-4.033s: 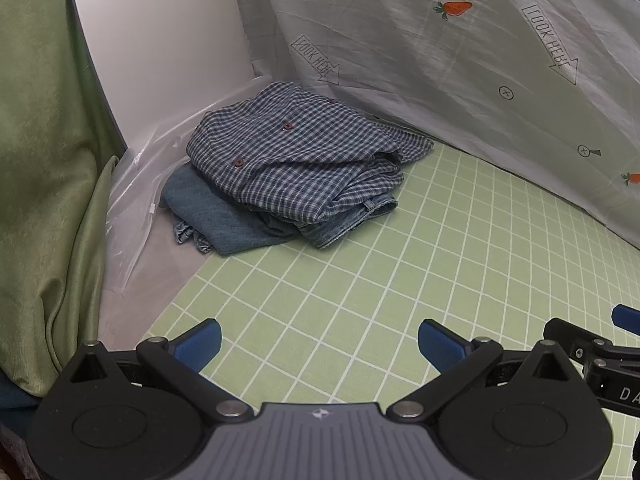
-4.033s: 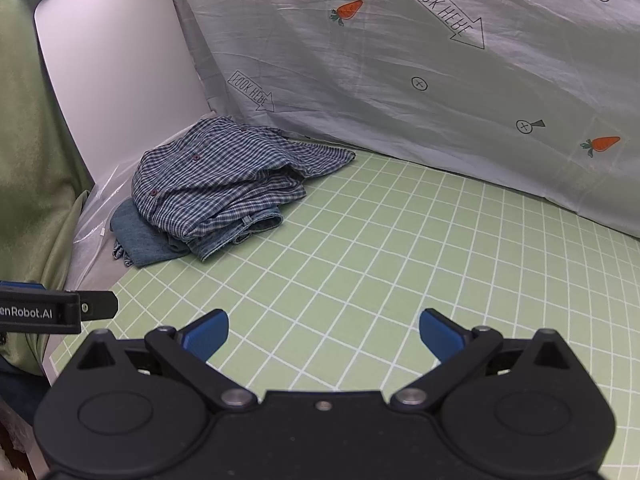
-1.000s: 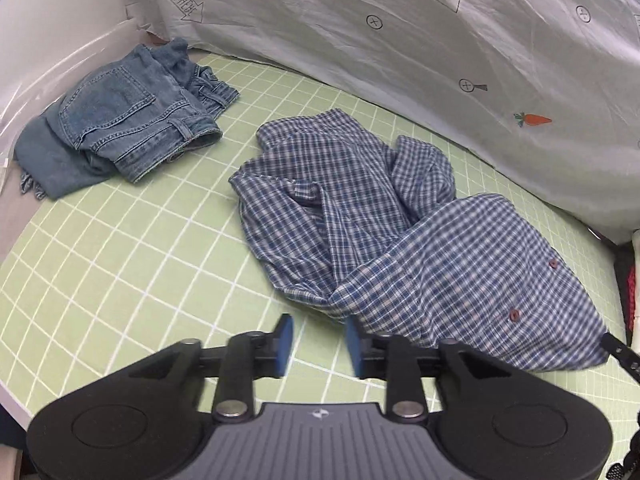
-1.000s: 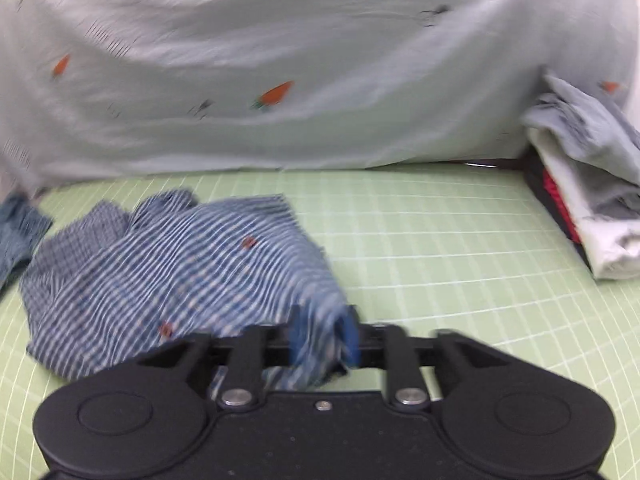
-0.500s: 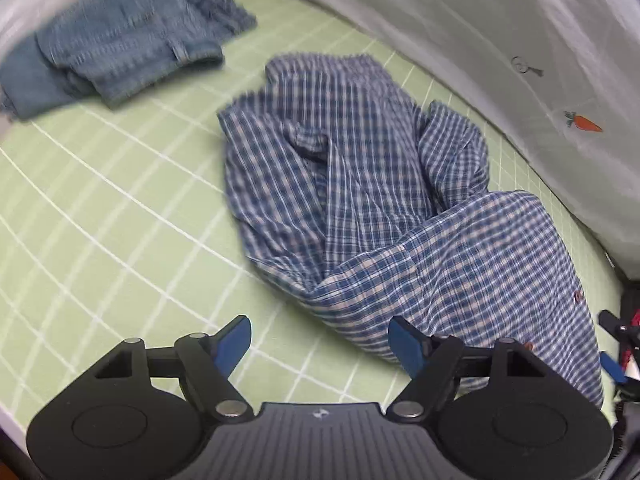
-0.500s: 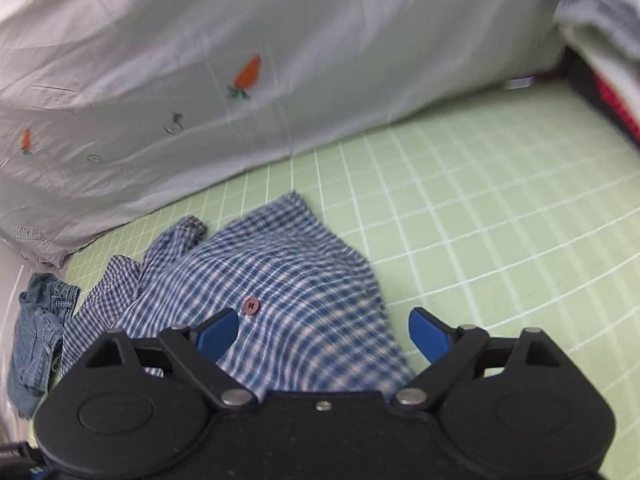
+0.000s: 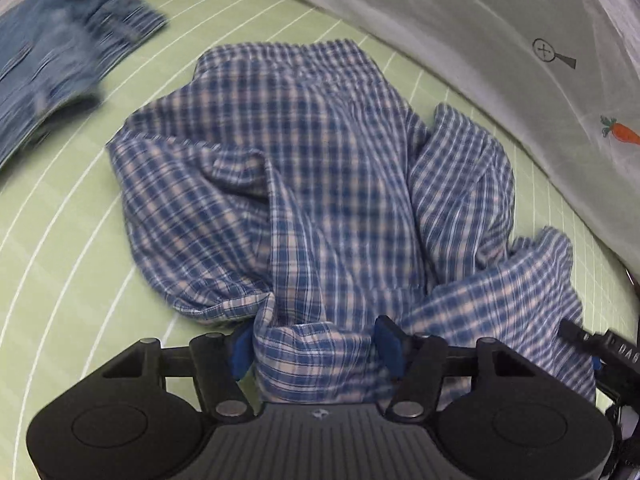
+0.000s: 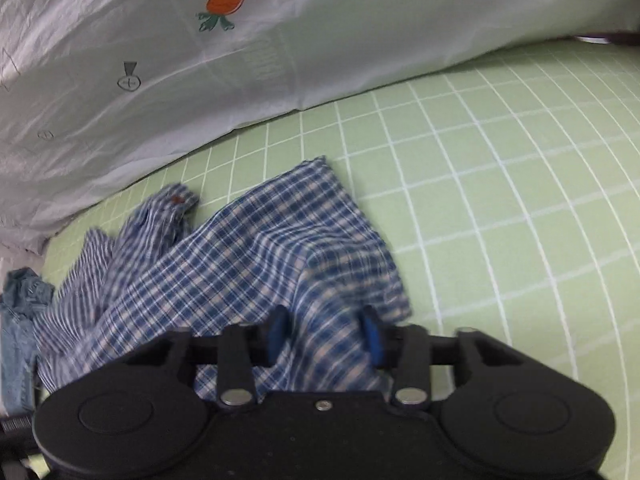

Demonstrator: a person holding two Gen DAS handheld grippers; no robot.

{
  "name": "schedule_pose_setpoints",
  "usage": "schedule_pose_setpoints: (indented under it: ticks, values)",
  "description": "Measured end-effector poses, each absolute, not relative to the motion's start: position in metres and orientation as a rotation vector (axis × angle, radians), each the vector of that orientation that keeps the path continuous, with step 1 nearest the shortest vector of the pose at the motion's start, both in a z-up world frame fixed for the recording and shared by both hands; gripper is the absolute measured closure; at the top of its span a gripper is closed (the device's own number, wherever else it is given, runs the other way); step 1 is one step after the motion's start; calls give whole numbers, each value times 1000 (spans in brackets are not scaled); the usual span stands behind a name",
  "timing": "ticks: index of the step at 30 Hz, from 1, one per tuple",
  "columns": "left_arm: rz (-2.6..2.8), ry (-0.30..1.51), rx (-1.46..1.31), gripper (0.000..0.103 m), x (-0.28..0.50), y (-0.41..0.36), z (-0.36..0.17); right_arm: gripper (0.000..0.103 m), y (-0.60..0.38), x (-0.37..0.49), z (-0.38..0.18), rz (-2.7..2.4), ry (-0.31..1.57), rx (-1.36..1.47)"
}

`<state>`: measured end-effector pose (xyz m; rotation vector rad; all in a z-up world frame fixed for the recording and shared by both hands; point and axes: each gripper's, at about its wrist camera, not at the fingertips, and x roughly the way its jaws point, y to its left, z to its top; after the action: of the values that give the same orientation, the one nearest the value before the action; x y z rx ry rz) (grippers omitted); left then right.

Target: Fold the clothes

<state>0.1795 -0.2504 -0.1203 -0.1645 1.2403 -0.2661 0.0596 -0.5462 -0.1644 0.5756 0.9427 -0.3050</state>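
A blue and white checked shirt (image 7: 320,184) lies crumpled on the green grid mat (image 7: 60,248). It also shows in the right wrist view (image 8: 256,264). My left gripper (image 7: 316,346) has its blue pads around a bunched near edge of the shirt, partly closed with cloth filling the gap. My right gripper (image 8: 324,332) has its pads likewise around a fold of the shirt's other near edge, partly closed. The right gripper's body shows at the right edge of the left wrist view (image 7: 600,356).
Folded blue jeans (image 7: 60,44) lie at the mat's far left, also seen in the right wrist view (image 8: 20,312). A pale sheet with carrot prints (image 8: 280,40) hangs along the back. Bare mat (image 8: 520,200) lies right of the shirt.
Both grippers have moved down onto the shirt's near edge and their jaws have narrowed from wide open to closing on the cloth.
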Motion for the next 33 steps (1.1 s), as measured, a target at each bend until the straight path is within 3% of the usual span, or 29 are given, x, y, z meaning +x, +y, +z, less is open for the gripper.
schedule_pose_setpoints:
  ticks: [1,6,13,16,25,27,30,32,33]
  values:
    - [-284,1217,-153,41,191,-261,-120,95,-549,65,-165,-305,932,549]
    - [-342,1114,-212,42,226,-290,-87,98,-574,73,-123,-422,772,461]
    - [-363,944,-242,42,161,-247,-8,98,-541,-4,-23,-287,503,355]
    - [-346,921,-276,42,122,-218,10,98,-493,-48,-23,-157,541,315]
    - [-287,981,-272,42,29,-152,0,97,-391,-158,-122,28,922,386]
    - [-280,1001,-263,42,16,-146,-5,94,-390,-175,-118,16,917,389]
    - [-278,1019,-244,41,-1,-140,-12,70,-398,-198,-102,-27,863,401]
    - [-282,1031,-230,40,-12,-137,-15,45,-410,-204,-88,-93,774,415]
    - [-280,1041,-217,40,-16,-137,-18,39,-415,-206,-82,-127,730,419]
